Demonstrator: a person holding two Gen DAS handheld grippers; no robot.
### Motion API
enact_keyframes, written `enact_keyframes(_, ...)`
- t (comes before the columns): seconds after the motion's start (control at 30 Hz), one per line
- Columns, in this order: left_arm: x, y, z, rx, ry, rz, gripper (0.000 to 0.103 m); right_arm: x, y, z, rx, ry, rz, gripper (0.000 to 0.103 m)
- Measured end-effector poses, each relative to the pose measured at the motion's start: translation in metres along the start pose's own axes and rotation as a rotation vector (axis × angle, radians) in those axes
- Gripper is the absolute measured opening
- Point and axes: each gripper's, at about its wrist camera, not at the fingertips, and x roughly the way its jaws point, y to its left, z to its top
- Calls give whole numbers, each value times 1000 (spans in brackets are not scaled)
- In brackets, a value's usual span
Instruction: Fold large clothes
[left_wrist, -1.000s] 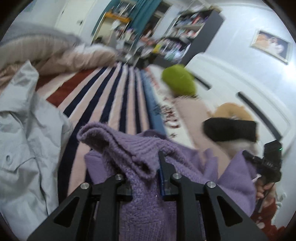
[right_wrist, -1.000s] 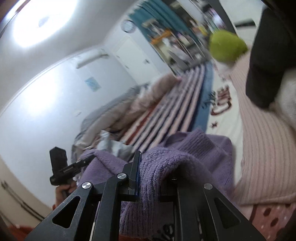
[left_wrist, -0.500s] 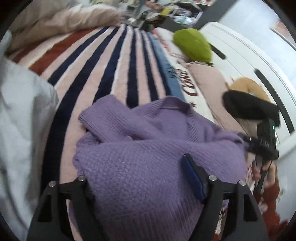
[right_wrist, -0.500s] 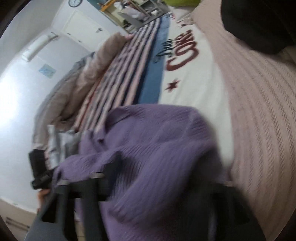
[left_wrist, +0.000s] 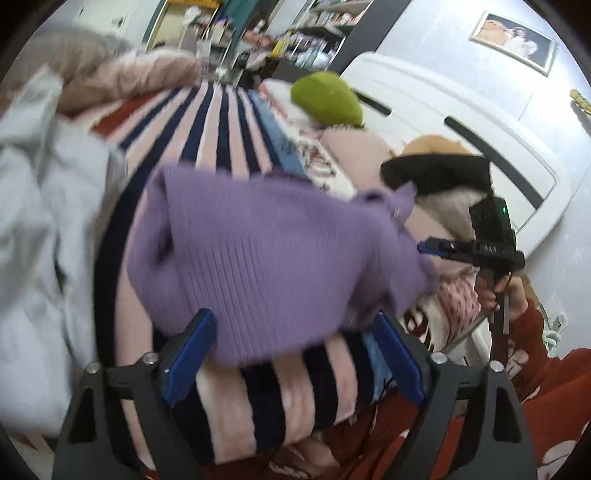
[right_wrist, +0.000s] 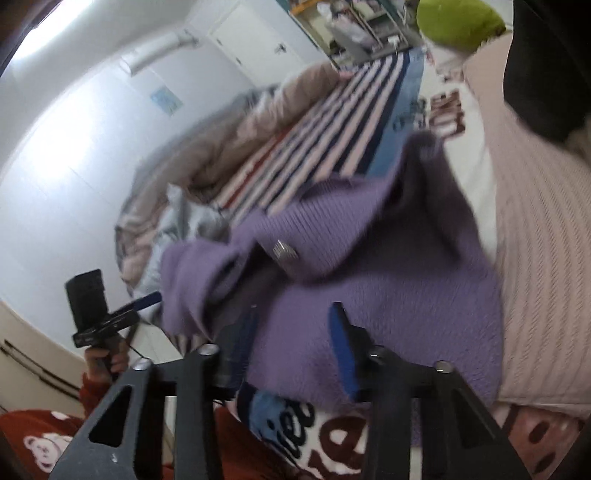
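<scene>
A purple knitted sweater (left_wrist: 266, 254) lies bunched and folded over on the striped bedspread (left_wrist: 221, 122) near the bed's front edge. It also shows in the right wrist view (right_wrist: 369, 295). My left gripper (left_wrist: 291, 354) is open, its blue pads just in front of the sweater's near hem, holding nothing. My right gripper (right_wrist: 295, 347) is open over the sweater's near edge, with the cloth lying between and under the fingers. Each gripper shows in the other view, the right one (left_wrist: 436, 245) at the sweater's right side and the left one (right_wrist: 144, 299) at its left.
A pale grey shirt (left_wrist: 40, 229) lies left of the sweater. A green cushion (left_wrist: 325, 99), a black item (left_wrist: 436, 173) and a pink knit blanket (right_wrist: 543, 251) lie toward the white headboard (left_wrist: 461, 110). A beige duvet (right_wrist: 221, 147) is heaped at the far side.
Both grippers were shut on the sweater and holding it up a second ago. They have opened, let it drop folded onto the bed and pulled back toward the front edge.
</scene>
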Motion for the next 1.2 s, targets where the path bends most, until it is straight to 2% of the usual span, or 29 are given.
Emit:
enact_keyframes(0.1, 16, 5, -14, -46, 34, -50, 68, 20, -2, 0, 9, 24, 2, 28)
enact_keyframes(0.13, 19, 1, -18, -44, 39, -61, 58, 25, -1, 1, 4, 23, 1, 25)
enact_keyframes(0.17, 28, -4, -17, -30, 48, -76, 50, 27, 0, 2, 3, 19, 3, 23)
enact_keyframes(0.2, 36, -10, -16, -14, 62, -91, 48, 29, 1, 4, 4, 13, 6, 20)
enact_keyframes(0.27, 49, -19, -14, 6, 99, -122, 36, 34, 5, 8, 0, 10, 3, 17)
enact_keyframes(0.33, 64, -30, -8, 22, 132, -129, 31, 43, 8, 11, -15, 18, -10, 16)
enact_keyframes(0.43, 59, -44, 0, 75, 116, -95, 31, 53, 6, 18, -14, 36, -18, 16)
enact_keyframes(0.57, 48, -45, 26, 93, 45, -85, 31, 60, -1, 43, -25, 22, -85, 16)
enact_keyframes(0.7, 43, -30, 62, 19, -14, -81, 31, 69, -20, 72, 44, 23, -123, 16)
enact_keyframes(0.77, 38, -26, 79, 40, -37, -36, 32, 71, -26, 79, 77, 19, -123, 16)
enact_keyframes(0.87, 48, -16, 101, 87, 8, 68, 35, 67, -25, 84, 69, 6, -126, 19)
enact_keyframes(0.93, 55, -6, 110, 83, 19, 118, 35, 64, -22, 81, 61, 0, -122, 19)
enact_keyframes(1.0, 59, 7, 121, 44, -7, 145, 36, 60, -18, 79, 47, 1, -120, 19)
enact_keyframes(1.1, 59, 22, 138, 1, -62, 187, 43, 54, -8, 76, 19, -5, -120, 19)
enact_keyframes(1.2, 47, 31, 152, -19, -133, 194, 56, 44, 5, 74, -27, -22, -128, 19)
